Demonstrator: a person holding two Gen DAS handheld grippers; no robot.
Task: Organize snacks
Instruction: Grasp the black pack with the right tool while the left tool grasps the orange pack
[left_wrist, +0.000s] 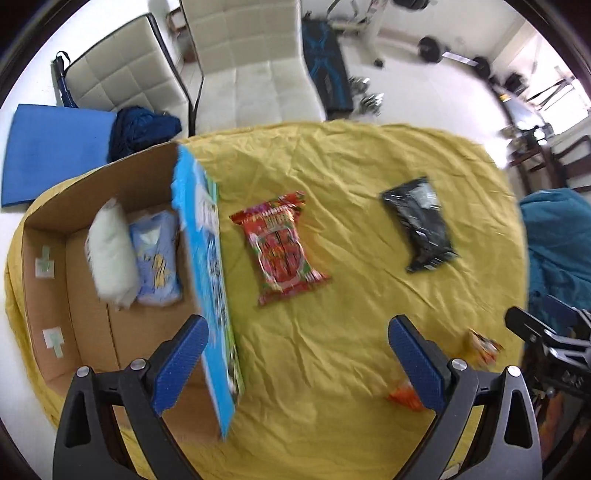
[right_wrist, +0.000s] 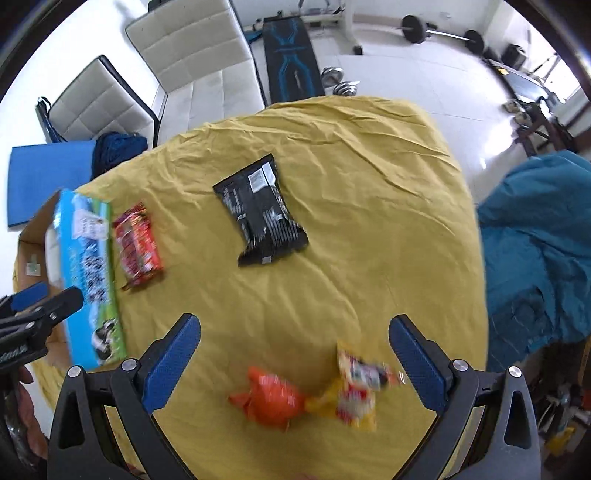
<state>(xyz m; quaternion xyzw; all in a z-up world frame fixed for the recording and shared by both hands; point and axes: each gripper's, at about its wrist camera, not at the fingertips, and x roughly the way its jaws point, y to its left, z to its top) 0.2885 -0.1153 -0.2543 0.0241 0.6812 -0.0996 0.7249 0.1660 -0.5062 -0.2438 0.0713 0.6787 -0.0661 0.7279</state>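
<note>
An open cardboard box (left_wrist: 92, 192) with a blue printed side (left_wrist: 210, 280) sits at the left of the yellow-covered table (left_wrist: 332, 184). Inside it lie a white packet (left_wrist: 110, 254) and a light blue packet (left_wrist: 157, 258). A red snack bag (left_wrist: 280, 247) lies just right of the box, a black bag (left_wrist: 419, 229) farther right. An orange packet (right_wrist: 271, 400) and a yellow packet (right_wrist: 356, 387) lie near the front edge. My left gripper (left_wrist: 299, 365) hangs open over the box's blue wall. My right gripper (right_wrist: 295, 365) is open above the orange and yellow packets.
Two white padded chairs (left_wrist: 251, 55) stand behind the table, with a blue mat (left_wrist: 51, 147) and a dark blue bundle (left_wrist: 142, 129) on the floor. A teal cloth (right_wrist: 535, 240) covers something at the right. A weight bench (right_wrist: 291, 59) and barbells stand farther back.
</note>
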